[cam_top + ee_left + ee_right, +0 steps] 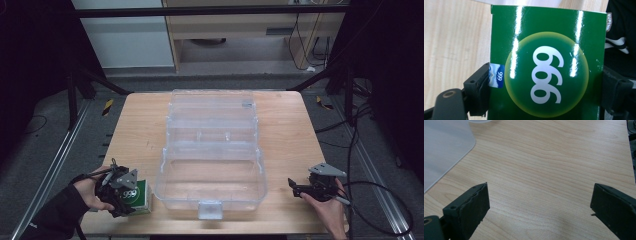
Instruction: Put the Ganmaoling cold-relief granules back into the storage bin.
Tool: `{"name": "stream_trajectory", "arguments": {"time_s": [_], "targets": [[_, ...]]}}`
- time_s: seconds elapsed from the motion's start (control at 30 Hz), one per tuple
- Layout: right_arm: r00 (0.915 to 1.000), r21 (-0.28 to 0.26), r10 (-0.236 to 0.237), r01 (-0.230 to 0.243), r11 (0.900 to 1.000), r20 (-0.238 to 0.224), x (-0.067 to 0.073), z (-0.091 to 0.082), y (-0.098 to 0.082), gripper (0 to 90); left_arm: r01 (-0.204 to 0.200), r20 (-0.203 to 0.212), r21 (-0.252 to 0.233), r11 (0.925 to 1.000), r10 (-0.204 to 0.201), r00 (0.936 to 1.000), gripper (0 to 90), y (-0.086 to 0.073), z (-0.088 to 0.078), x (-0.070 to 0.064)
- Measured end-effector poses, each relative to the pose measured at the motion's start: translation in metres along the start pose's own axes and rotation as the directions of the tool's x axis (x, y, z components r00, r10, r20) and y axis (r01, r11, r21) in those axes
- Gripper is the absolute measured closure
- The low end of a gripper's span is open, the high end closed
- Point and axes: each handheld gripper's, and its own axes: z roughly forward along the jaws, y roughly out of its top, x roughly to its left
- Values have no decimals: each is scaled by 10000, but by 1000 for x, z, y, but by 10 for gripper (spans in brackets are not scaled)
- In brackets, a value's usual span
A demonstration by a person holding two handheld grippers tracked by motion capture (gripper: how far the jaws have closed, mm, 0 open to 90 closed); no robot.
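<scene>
Left gripper (131, 196): at the near left corner of the table, held in the person's left hand (92, 192). Its jaws stand about half apart and press on the two opposite sides of a green box (547, 65), one pad on each edge, as the left gripper view shows.
Green box: a glossy green carton with a round yellow-rimmed badge and white numerals. In the high view it sits (139, 196) on the table at the near left, just beside the front left corner of the clear case, apart from it.
Right gripper (298, 188): at the near right of the table in the person's right hand (327, 207), pointing left toward the case. Its jaws are spread wide with nothing between them; bare wood lies beneath them in the right gripper view.
Clear case (210, 150): a see-through plastic box, lid open, in the middle of the table, between the two grippers.
Table (145, 130): light wood.
</scene>
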Motion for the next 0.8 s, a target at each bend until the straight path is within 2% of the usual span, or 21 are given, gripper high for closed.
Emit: {"name": "stream_trajectory", "arguments": {"time_s": [0.3,0.47,0.8], "targets": [[10000,0,8,-8,10000,-1,0,0,0,27,126,-259,-164,9998,-131,9996,142,3,-22,1],[10000,3,62,-62,10000,5,0,0,0,27,258,-482,-386,9989,-276,9985,143,5,-40,2],[10000,-4,62,-62,10000,-3,0,0,0,26,158,-693,-813,9966,-215,9974,144,18,-66,3]]}}
